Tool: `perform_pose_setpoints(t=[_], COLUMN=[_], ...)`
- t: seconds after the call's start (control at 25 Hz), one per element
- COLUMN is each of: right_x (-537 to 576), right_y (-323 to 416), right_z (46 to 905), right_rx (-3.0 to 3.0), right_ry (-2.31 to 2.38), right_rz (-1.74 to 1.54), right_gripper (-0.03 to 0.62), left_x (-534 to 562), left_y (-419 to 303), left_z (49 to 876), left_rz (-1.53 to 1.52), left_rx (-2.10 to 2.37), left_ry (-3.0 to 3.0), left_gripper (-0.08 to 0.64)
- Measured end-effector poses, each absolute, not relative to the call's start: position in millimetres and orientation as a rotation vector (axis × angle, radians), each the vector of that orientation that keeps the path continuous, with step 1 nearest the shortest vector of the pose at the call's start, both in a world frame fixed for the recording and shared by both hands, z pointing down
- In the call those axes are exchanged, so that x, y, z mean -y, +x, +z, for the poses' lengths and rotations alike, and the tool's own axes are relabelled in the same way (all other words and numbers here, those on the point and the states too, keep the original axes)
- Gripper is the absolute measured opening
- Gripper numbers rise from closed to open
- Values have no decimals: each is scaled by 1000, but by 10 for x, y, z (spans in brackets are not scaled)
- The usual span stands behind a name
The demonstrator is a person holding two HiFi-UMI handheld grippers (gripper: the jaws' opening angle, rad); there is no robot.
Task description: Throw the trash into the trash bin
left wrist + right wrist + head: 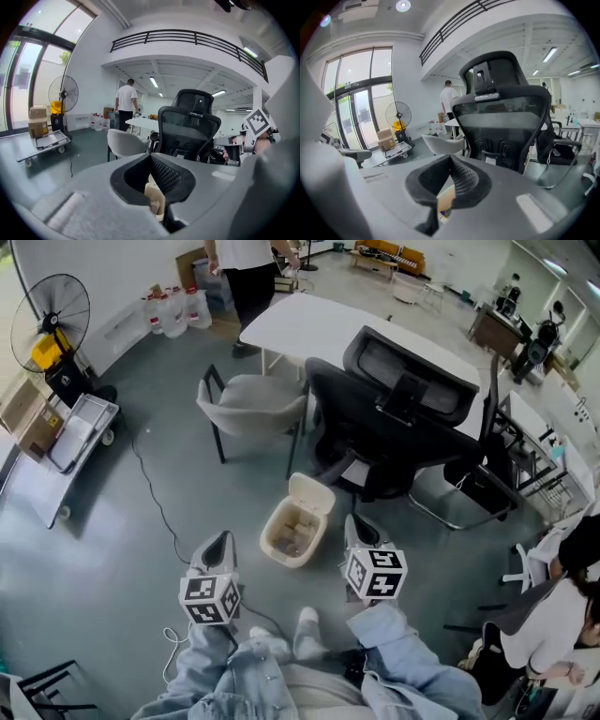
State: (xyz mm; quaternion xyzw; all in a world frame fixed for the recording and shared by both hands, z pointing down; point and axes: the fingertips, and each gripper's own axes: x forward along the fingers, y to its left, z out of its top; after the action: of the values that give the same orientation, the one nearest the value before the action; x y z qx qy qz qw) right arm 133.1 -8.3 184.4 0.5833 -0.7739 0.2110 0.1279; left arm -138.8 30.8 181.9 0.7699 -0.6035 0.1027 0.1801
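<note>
Left claw (217, 542) and right claw (356, 524), shut and empty, tilt down flanking the trash bin (292, 562).

Your left gripper (151, 158): fingers (168, 177) closed tip to tip, nothing between them.
Below your fingers: a sliver of the cream trash bin (154, 199) shows through the gap.
Straight ahead of you: a black mesh office chair (190, 124) with its back toward you, and a pale grey shell chair (123, 142) to its left.
Further back: a person (125, 104) in a white top stands at a white worktop (140, 121).
Your far left: a standing fan (63, 91) and cardboard boxes (37, 120) by a flat trolley (44, 143).
</note>
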Motion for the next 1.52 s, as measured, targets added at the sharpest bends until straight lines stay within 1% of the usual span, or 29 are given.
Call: perform_pose_setpoints(t=[0.12, 0.24, 0.72, 1.52], right_x=[59, -9, -53, -117], right_y=[1586, 1732, 1604, 1754], right_z=[1739, 1792, 1772, 1665], right_rx=[2209, 2170, 2177, 2128], right_ry=[1775, 1818, 1805, 1865], right_rz=[597, 660, 666, 643], right_gripper=[3, 3, 3, 3], left_x=[-271, -243, -191, -193], left_y=[-1507, -1598, -1485, -1410], left_z=[1606, 1523, 1438, 1306], left_rz=[285, 266, 279, 231], left_rx=[1766, 1806, 1780, 1774], left_ry=[2179, 2154, 2203, 2244], left_gripper=[9, 9, 9, 9])
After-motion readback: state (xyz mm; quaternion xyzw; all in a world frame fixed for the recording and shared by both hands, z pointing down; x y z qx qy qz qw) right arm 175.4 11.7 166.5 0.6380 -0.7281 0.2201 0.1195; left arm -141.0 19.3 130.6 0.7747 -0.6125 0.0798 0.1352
